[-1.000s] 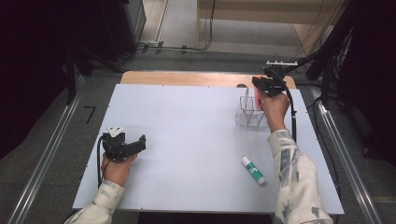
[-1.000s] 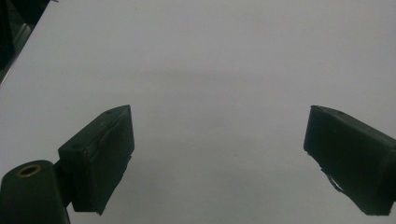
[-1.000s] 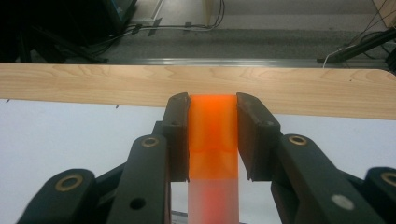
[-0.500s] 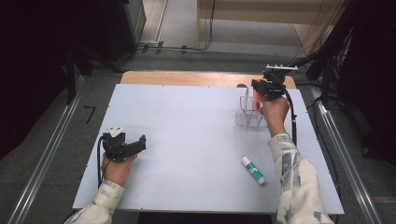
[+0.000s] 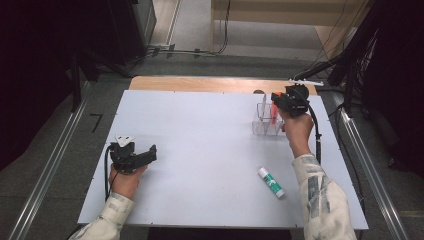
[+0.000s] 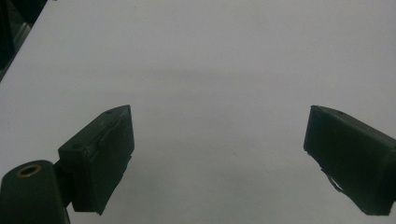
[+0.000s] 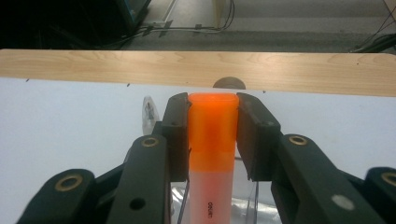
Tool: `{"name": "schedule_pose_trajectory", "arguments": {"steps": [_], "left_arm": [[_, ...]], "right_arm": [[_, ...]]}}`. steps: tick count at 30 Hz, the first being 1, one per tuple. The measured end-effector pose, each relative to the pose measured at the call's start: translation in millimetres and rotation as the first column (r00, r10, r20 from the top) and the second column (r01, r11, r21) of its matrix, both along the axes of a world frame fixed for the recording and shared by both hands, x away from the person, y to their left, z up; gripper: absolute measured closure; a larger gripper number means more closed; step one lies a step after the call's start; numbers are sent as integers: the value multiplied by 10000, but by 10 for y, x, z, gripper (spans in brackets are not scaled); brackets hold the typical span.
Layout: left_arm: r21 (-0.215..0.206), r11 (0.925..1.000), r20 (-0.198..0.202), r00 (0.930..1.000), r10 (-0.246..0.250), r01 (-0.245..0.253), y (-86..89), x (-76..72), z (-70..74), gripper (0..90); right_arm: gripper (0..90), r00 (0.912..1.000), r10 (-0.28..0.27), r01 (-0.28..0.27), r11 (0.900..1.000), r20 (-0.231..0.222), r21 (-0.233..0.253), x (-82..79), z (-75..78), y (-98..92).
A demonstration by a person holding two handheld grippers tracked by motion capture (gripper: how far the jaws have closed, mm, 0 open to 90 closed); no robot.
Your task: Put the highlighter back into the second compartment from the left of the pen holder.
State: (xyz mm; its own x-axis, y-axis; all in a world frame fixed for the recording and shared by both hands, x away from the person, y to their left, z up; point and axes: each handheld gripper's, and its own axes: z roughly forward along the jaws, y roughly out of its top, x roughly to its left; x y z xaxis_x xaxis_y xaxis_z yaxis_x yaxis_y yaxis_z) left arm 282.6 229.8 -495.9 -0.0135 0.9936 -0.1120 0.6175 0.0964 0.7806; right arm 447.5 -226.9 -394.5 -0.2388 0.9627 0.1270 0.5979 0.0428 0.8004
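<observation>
We hold our right gripper (image 5: 276, 102) above a clear plastic holder (image 5: 267, 126) at the far right of the white table (image 5: 210, 150). In the right gripper view its two black jaws are closed against the orange cap of a glue stick (image 7: 212, 154), one jaw pressing each side of the cap. The stick's translucent white body, with small black print on it, runs down from between the jaws toward us and into the clear holder (image 7: 224, 205) just beneath them. In the high view the orange cap (image 5: 274, 107) shows right at the jaw tips, over the holder's compartments; we cannot tell which compartment the stick stands in, nor whether its base touches the bottom. Beyond the jaws lies the table's far edge, a wooden strip (image 7: 196, 70) and then the floor.

A second glue stick (image 5: 270, 182), white with a green label, lies flat on the table well behind the right gripper, near our right sleeve (image 5: 322, 200).

Our left gripper (image 5: 150, 154) rests low over the near left part of the table, well apart from the holder. In the left gripper view (image 6: 217, 158) its jaws stand wide apart with bare white table between them, gripping nothing.
</observation>
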Motion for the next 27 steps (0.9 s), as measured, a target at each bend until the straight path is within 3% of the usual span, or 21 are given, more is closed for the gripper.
{"name": "schedule_pose_trajectory", "arguments": {"steps": [21,27], "left_arm": [[10,10000,9,10000,3,-3,-10,1,-3,89],[12,10000,6,10000,-15,15,-10,2,-4,89]], "right_arm": [[647,9992,63,-66,10000,-393,-72,-150,-220,-88],[642,9993,166,-172,9997,-347,-159,-171,-215,-89]]}}
